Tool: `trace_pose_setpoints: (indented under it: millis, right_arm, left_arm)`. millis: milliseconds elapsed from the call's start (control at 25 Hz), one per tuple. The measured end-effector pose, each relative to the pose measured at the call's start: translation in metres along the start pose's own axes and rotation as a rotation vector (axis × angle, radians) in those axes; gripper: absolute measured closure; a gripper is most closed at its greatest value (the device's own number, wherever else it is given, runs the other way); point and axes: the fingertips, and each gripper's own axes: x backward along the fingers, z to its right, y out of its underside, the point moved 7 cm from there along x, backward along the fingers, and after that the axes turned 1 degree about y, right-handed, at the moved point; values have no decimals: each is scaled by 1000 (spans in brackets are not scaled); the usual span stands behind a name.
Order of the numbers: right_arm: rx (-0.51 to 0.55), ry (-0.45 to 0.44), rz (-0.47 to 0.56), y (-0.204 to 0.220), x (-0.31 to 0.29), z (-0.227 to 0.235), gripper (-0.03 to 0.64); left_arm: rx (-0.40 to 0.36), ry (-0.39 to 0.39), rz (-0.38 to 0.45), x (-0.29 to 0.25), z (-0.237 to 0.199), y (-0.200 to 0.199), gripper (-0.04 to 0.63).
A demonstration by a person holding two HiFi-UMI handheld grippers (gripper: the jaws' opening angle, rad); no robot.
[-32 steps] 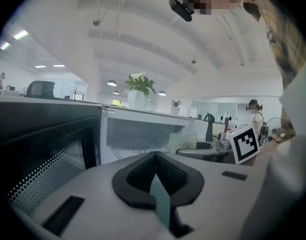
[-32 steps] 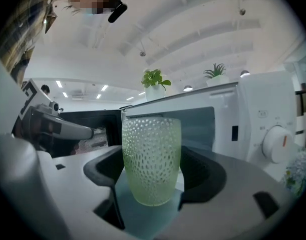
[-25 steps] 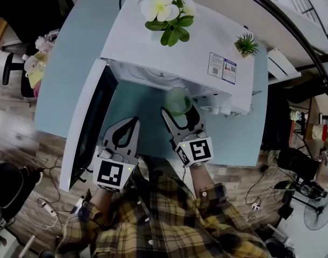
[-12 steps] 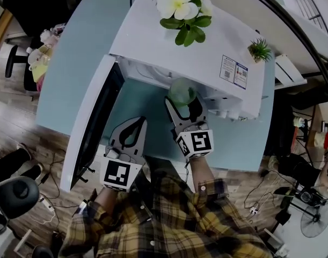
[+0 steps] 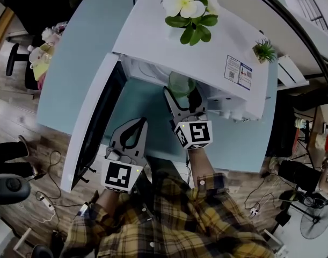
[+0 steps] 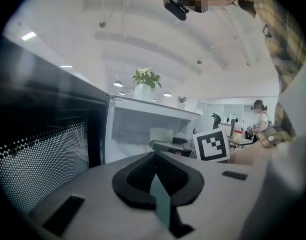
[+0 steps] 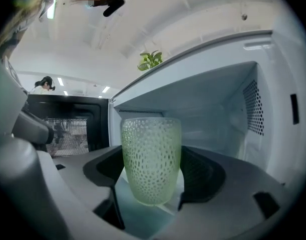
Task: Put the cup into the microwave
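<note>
Right gripper view: we had our right gripper (image 7: pixel 154 173) clamped on the green cup (image 7: pixel 151 151) at the microwave (image 7: pixel 218 99) mouth, our left gripper (image 6: pixel 154 159) closed, empty.

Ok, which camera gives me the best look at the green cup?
The right gripper view: the cup fills the centre, upright and whole, clamped by the right gripper. The head view shows only its top from above, partly under the microwave roof. The left gripper view gives at most a small pale shape.

Microwave (image 5: pixel 177 50) on table (image 5: pixel 72 74), door (image 5: pixel 91 128) open leftward; cup (image 5: pixel 181 84) at its mouth; plant (image 5: pixel 188 7) on top.
</note>
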Motion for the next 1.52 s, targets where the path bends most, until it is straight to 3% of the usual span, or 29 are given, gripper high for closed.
trace_pose_setpoints:
  millis: [560,920,1520]
  right_arm:
    - [5,3,-14,15,-17,-1,266]
    - [-23,51,-23,17,-30,4,265]
    - [20,110,-77,15,-48,7,265]
  left_arm:
    - [1,6,6,-4,-5,2,603]
    - [-5,30,11,-11,-1,-1,603]
    - [18,38,11,-13,-1,2,603]
